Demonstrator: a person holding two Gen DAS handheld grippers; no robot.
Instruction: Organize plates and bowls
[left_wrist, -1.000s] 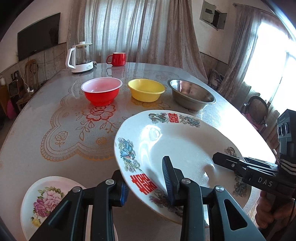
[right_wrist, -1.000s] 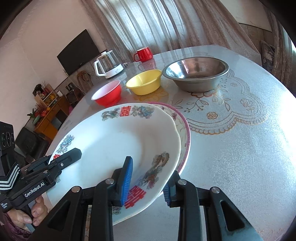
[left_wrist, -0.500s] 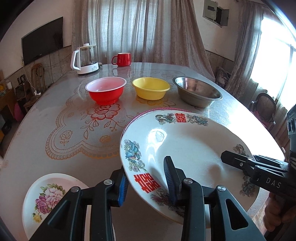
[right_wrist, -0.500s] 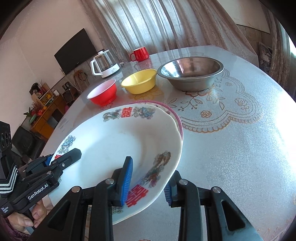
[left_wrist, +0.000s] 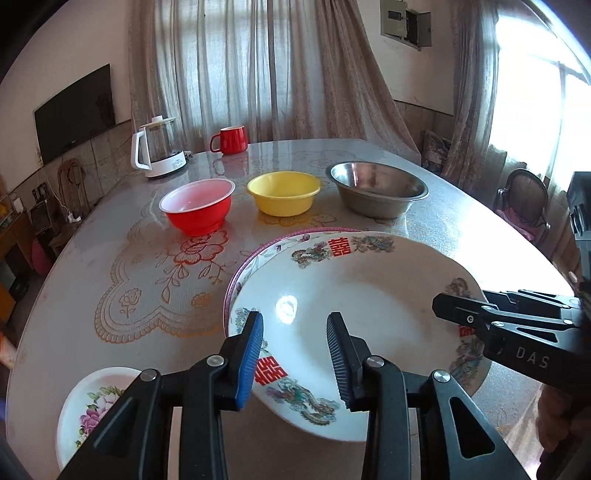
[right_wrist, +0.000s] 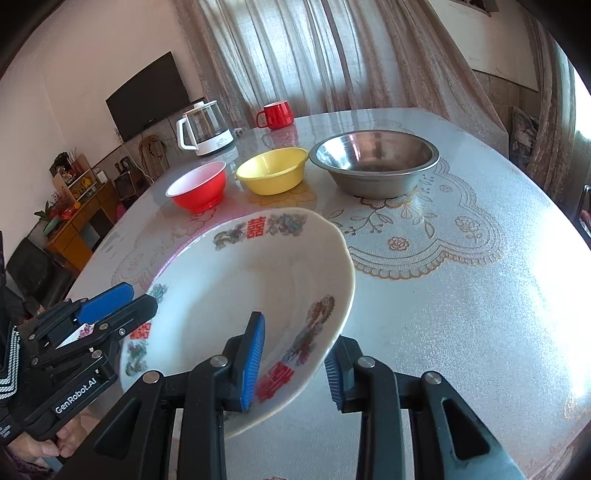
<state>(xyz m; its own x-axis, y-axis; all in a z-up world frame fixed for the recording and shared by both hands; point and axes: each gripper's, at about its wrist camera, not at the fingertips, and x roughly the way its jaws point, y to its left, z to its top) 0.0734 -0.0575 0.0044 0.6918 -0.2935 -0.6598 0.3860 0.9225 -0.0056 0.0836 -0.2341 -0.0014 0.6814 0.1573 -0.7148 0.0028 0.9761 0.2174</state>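
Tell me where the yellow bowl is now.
In both views the yellow bowl sits mid-table, between the red bowl on its left and the steel bowl on its right.

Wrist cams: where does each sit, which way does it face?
Left wrist: on left gripper, faces down-forward across the plate; right gripper and a hand show.
Right wrist: on right gripper, same plate from its other edge; left gripper and hand show.
Shared: plate, three bowls, kettle, mug.

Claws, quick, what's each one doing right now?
Left claw: closed on the near rim of the white double-happiness plate.
Right claw: closed on the same plate's opposite rim.
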